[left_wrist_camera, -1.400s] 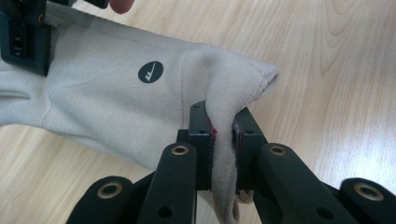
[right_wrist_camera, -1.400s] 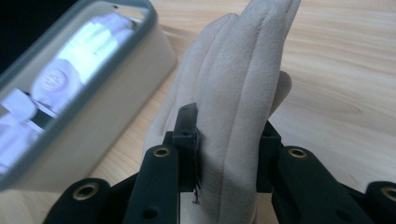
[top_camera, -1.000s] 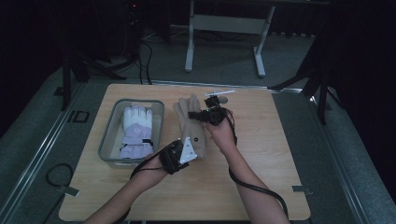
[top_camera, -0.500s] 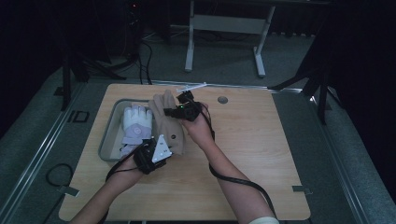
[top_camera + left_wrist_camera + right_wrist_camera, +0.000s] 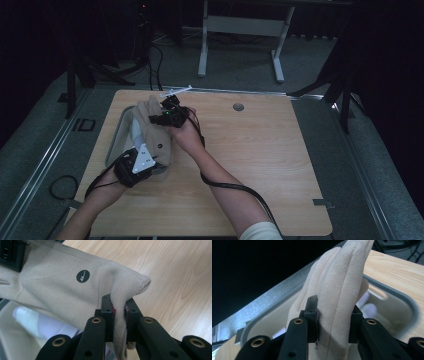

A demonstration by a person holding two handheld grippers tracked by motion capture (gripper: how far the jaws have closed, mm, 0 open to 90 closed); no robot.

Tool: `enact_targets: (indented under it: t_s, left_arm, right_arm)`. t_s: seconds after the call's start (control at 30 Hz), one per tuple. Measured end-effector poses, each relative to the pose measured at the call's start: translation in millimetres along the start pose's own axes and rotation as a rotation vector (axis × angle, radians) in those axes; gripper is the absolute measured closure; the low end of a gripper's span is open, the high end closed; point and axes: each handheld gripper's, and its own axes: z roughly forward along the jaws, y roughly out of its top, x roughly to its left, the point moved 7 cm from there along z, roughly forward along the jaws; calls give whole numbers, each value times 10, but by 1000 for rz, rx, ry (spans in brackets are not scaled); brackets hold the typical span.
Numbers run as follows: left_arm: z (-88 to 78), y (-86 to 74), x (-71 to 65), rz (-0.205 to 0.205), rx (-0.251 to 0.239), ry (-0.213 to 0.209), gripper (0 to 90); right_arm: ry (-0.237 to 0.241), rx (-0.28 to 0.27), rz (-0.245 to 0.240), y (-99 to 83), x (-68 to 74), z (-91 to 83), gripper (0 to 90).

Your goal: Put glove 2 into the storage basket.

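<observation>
A beige glove (image 5: 156, 136) hangs stretched between my two grippers, above the grey tray (image 5: 118, 145) at the table's left. My left gripper (image 5: 146, 159) is shut on the glove's cuff edge (image 5: 120, 315); a round dark logo (image 5: 83, 276) shows on the glove's back. My right gripper (image 5: 161, 116) is shut on the glove's finger end (image 5: 334, 302), the padded fingers pointing up past the jaws. In the tray lies a white and lilac glove (image 5: 37, 320), partly hidden under the beige one.
The wooden table (image 5: 260, 160) spreads to the right of my arms. A round grommet hole (image 5: 238, 107) sits near its far edge, and a thin white stick (image 5: 175, 90) lies on that edge. Dark floor and a desk frame (image 5: 240, 30) lie beyond.
Both grippers have carried the beige glove leftward from the table's middle to over the tray. The grips on it look the same.
</observation>
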Motion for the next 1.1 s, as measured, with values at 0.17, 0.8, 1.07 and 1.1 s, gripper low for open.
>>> enact_targets:
  t_s: [0.17, 0.8, 1.07, 1.1]
  left_arm:
    - [-78, -146, 150, -15, 29, 16, 822]
    - [159, -360, 231, -92, 91, -29, 819]
    - [187, -372, 248, -147, 91, -69, 807]
    - [188, -368, 248, -150, 90, -68, 801]
  right_arm:
    - [8, 9, -9, 73, 82, 202, 698]
    - [-30, 108, 10, -213, -115, 713, 683]
    - [-38, 97, -17, -177, -144, 655, 431]
    - [-33, 90, -17, -162, -150, 616, 408]
